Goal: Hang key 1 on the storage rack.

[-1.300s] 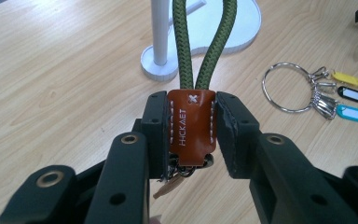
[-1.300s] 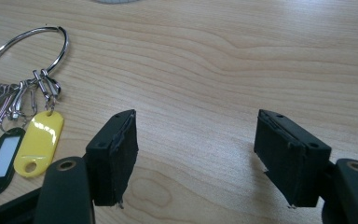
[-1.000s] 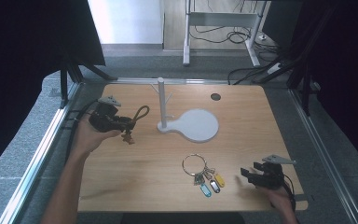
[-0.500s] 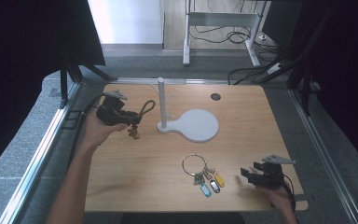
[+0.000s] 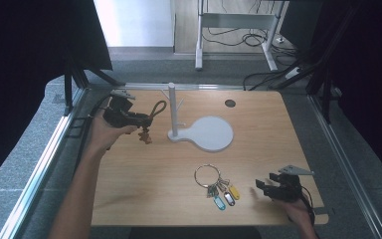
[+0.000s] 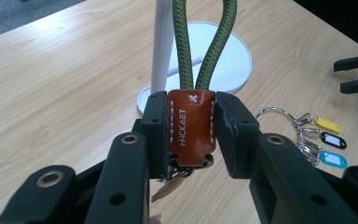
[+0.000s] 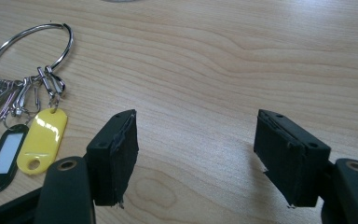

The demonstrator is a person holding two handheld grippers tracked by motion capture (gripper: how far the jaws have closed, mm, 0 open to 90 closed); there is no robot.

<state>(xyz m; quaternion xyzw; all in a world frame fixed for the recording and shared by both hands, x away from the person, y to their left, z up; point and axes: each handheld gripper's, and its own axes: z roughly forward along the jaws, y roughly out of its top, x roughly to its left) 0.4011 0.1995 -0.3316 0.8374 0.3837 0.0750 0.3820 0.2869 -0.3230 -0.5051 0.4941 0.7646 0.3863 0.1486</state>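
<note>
left claw (image 6: 192, 135) clamps the leather tab (image 6: 191, 127); its green cord loop (image 5: 157, 108) stands upright just beside the white stand (image 5: 172, 110). right claw (image 7: 196, 156) gapes, idle.

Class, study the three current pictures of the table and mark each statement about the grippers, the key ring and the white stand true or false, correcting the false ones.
1. The left gripper is shut on the brown leather tab of a green cord loop. True.
2. The right gripper holds the key ring. False: its jaws are open with nothing between them, and the ring lies on the table.
3. The yellow tag lies on the table beside a black tag. True.
4. The cord loop hangs on the white stand. False: it is in the left gripper, beside the stand.
</note>
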